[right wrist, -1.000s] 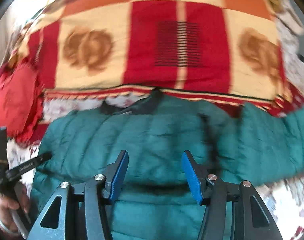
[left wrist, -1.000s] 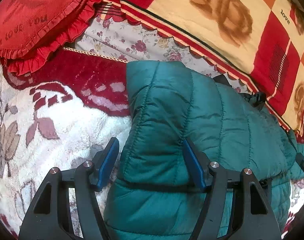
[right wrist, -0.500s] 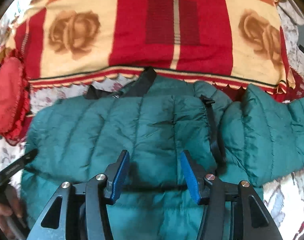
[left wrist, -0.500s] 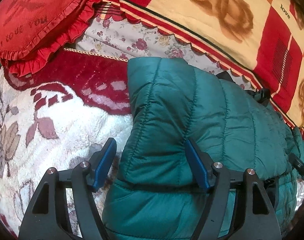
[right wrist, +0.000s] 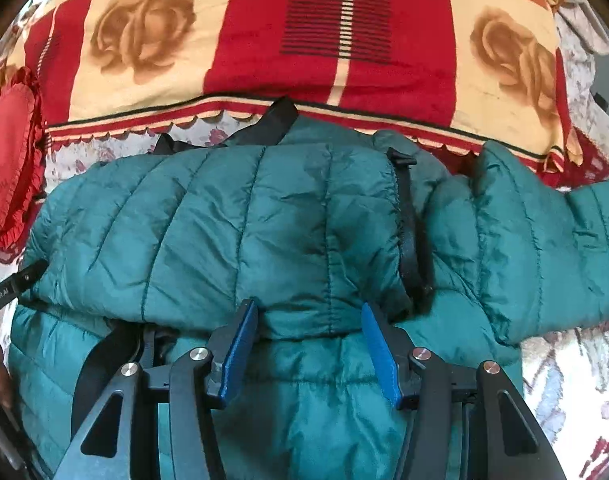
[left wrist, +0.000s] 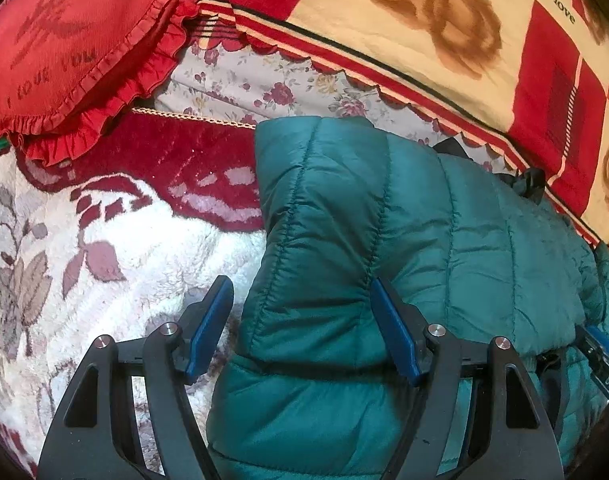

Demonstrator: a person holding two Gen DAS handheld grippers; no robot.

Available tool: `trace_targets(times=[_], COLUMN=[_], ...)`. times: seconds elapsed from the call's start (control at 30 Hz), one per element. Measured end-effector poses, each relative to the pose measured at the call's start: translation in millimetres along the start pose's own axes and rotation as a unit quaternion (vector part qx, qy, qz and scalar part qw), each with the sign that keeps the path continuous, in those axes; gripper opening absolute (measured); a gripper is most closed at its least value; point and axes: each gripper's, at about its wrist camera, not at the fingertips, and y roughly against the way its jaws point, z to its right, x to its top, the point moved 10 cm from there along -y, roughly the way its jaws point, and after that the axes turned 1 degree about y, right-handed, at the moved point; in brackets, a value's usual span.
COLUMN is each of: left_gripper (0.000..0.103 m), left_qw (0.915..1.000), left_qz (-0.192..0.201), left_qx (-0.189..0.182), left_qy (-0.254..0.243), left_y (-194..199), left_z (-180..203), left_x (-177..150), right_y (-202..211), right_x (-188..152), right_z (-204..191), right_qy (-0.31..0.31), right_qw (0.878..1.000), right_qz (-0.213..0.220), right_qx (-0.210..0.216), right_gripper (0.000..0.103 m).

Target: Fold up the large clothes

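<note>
A dark green quilted puffer jacket (left wrist: 384, 240) lies on a bed, its upper part folded over the lower part. In the right wrist view the jacket (right wrist: 244, 232) fills the middle, with a sleeve (right wrist: 544, 248) stretched out to the right and black trim (right wrist: 408, 232) along an edge. My left gripper (left wrist: 300, 320) is open, its blue-padded jaws astride the folded edge at the jacket's left side. My right gripper (right wrist: 308, 340) is open over the fold line near the middle. Neither is closed on the cloth.
A red frilled heart pillow (left wrist: 72, 48) lies at the back left. A red and cream rose-patterned blanket (right wrist: 344, 40) lies folded behind the jacket. The bed cover (left wrist: 84, 248) is white fleece with dark red leaf patterns. The right gripper's tip (left wrist: 604, 360) shows at the left view's edge.
The right gripper has moved closer and lower over the jacket, so the fold now sits between its jaws. The left gripper has shifted only slightly. Both stay open.
</note>
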Motion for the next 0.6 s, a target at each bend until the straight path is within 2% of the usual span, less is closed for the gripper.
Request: trace_targets(times=[0.07, 0.23, 0.43, 0.5, 0.53, 0.6], left_gripper=[0.072, 0.072, 0.072, 0.072, 0.072, 0.072], left_qw=[1.0, 0.9999, 0.9996, 0.9993, 0.9993, 0.9991], left_qz=[0.001, 0.008, 0.017, 0.024, 0.025, 0.023], left_qx=[0.004, 0.008, -0.003, -0.01, -0.013, -0.018], left_qy=[-0.003, -0.009, -0.021, -0.025, -0.026, -0.03], left_y=[3, 19, 43, 52, 54, 58], left_z=[0, 0, 11, 16, 18, 23], left_x=[-1, -3, -10, -12, -14, -19], right_y=[8, 37, 52, 50, 48, 38], right_x=[-4, -7, -3, -4, -5, -12], right_z=[0, 1, -6, -7, -6, -4], right_qy=[-0.005, -0.013, -0.02, -0.02, -0.02, -0.016], right_qw=[1.0, 0.999, 0.999, 0.999, 0.999, 0.999], right_qz=[-0.004, 0.018, 0.032, 0.032, 0.03, 0.013], right_qx=[0.005, 0.023, 0.038, 0.037, 0.035, 0.026], right_gripper=[0.051, 0.052, 0.052, 0.057, 0.063, 0.065])
